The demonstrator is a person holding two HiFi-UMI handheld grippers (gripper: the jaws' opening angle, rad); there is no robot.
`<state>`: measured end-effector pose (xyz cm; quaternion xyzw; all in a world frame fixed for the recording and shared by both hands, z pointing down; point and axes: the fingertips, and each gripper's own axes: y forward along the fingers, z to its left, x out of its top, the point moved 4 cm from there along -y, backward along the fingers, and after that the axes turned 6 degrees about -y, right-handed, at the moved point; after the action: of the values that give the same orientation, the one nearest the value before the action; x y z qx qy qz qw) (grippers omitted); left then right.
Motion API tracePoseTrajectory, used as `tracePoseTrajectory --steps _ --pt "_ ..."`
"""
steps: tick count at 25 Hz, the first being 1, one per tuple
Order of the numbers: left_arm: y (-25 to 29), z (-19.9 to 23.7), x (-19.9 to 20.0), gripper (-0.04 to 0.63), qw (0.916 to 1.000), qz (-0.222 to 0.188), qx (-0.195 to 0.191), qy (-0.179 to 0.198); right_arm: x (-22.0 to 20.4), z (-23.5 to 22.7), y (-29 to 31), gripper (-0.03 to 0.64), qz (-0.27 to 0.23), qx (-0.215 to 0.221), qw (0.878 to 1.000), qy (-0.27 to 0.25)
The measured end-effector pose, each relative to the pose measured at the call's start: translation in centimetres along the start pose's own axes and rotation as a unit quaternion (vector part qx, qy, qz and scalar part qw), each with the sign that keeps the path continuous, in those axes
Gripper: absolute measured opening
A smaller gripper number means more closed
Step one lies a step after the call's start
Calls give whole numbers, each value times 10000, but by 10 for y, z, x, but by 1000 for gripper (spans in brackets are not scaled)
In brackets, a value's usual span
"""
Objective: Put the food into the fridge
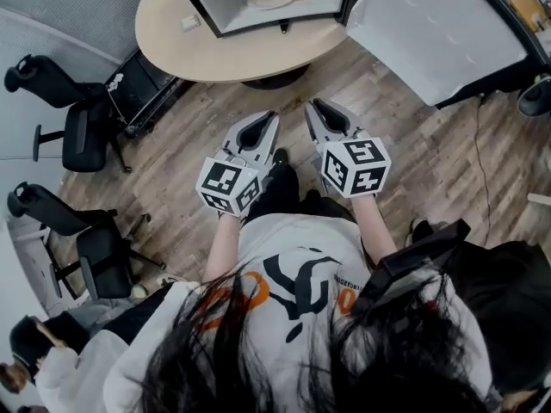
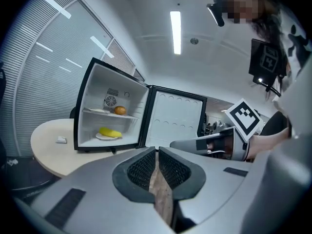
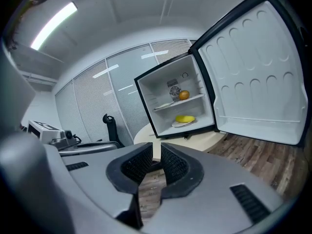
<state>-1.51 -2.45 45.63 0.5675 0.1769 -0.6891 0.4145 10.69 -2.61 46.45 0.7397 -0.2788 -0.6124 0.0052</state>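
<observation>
You stand on a wood-plank floor (image 1: pixel 413 144) facing a round, pale surface (image 1: pixel 172 54). Two black office chairs (image 1: pixel 82 136) sit well off to its left. Slatted blinds (image 2: pixel 44 82) line the wall behind, and a long ceiling light (image 2: pixel 175 30) glows overhead.

A small fridge (image 2: pixel 92 106) stands on the surface with its door (image 2: pixel 175 121) swung wide to the right. The food is already inside. A banana (image 2: pixel 110 132) lies on a plate (image 2: pixel 100 137) on the fridge bottom, and a round orange fruit (image 2: pixel 120 110) sits on the shelf above it. A small white thing (image 1: pixel 190 23) lies on the surface just left of the fridge.

Your left claw (image 2: pixel 157 150) is clenched, its ribbed pads drawn together, and only floor shows through the slit. Your right claw (image 3: pixel 157 145) is clenched too, with nothing between its pads. You hold the two side by side in front of you. Both point toward the fridge and are well short of the surface, touching nothing.
</observation>
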Motion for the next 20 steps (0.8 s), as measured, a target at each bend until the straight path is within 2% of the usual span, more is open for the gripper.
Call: tracePoseTrajectory --steps 4,9,20 --pt "-15 -32 -17 12 10000 68 33 20 -16 9 -27 61 40 152 9999 -24" --pt "-31 -51 -28 12 9998 16 200 41 -28 19 -45 61 71 362 9992 -140" --pt "-62 -64 -37 12 9982 -136 577 58 -33 37 -57 61 28 647 9974 -314"
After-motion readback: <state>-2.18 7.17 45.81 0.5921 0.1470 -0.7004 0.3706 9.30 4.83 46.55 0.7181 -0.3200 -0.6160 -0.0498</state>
